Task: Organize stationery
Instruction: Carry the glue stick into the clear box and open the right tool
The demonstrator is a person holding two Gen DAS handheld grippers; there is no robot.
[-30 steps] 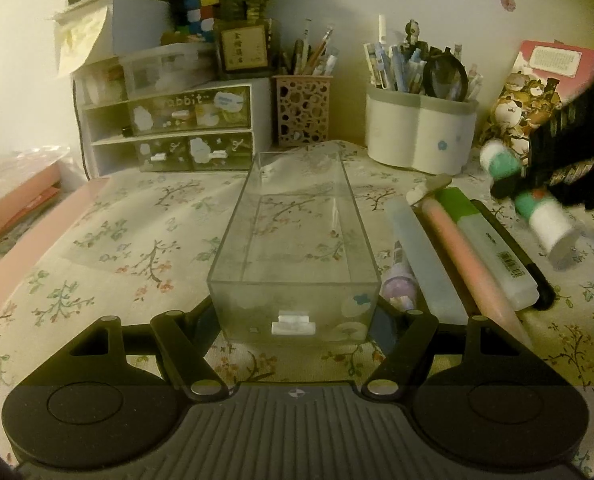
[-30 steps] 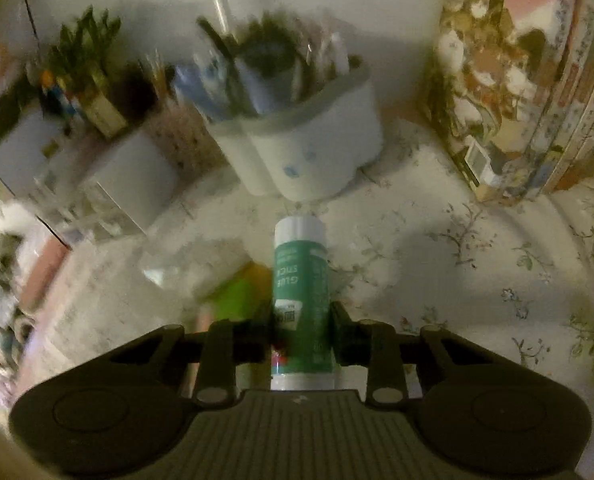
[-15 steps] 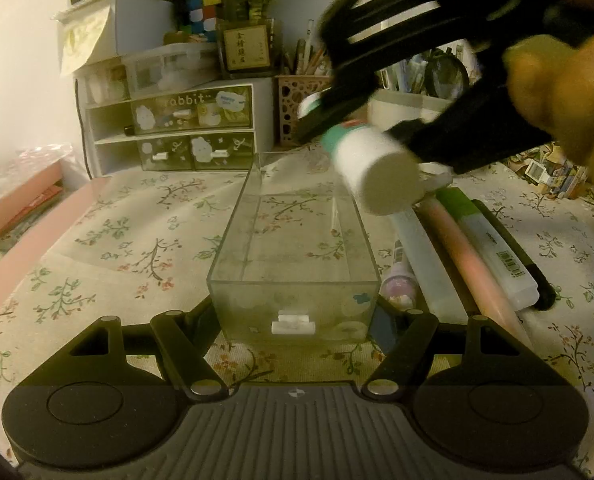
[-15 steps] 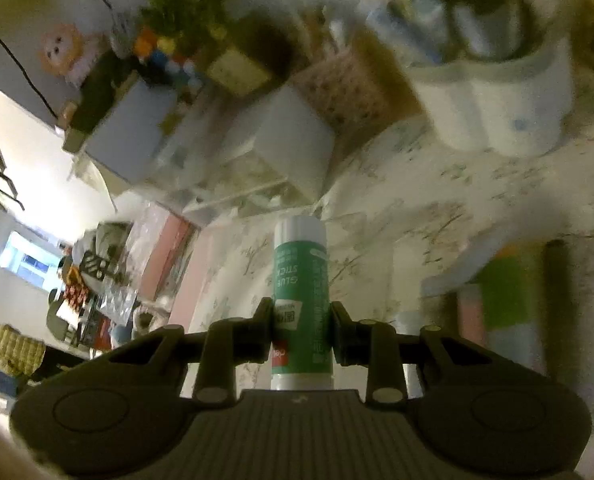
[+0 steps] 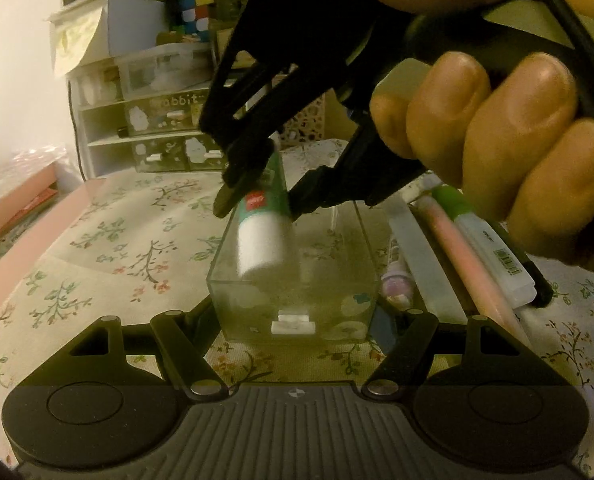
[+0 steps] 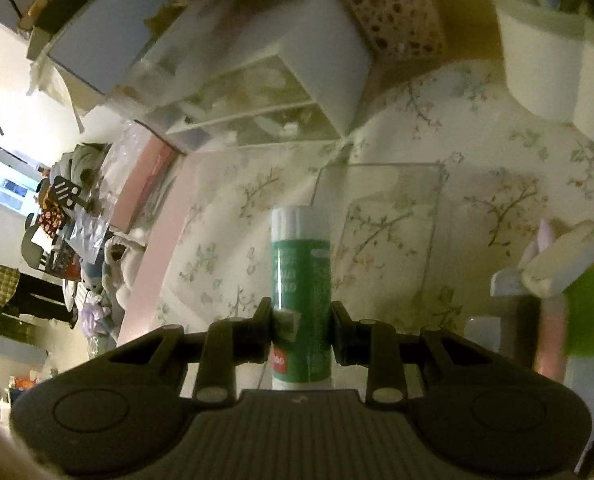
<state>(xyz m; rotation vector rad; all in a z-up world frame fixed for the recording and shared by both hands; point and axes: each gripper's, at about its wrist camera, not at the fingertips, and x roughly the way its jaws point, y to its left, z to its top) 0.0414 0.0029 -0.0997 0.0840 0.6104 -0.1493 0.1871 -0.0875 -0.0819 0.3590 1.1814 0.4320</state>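
Item: glue stick (image 6: 300,280) — green label, white cap and white base; clamped across the label by the right gripper (image 5: 257,200), jaws closed partway to the stick's width, pads pressing both sides. Position: slanted in the air above the near end of the clear bin (image 5: 361,232), white end lowest and toward the bin's left wall; not yet inside.

Landmark: clear bin, long and narrow, on the floral tablecloth (image 5: 109,240), seemingly empty. Near end pinned between the fingers of the left gripper (image 5: 293,322) — jaws spread to the bin's width, at their narrowest for this work, bracing both side walls.

Right of the bin: row of markers (image 5: 473,240) lying parallel, just beside its right wall. Beyond the bin's far end: white drawer unit (image 5: 153,120) and patterned pen cup (image 6: 393,16).

Handling note, as judgement: lower until the white end nears the bin floor, level the stick along the bin's length, shift slightly toward centre to clear the left rim, then release low — round body likely to roll if dropped. Brace on the bin worth keeping until release.
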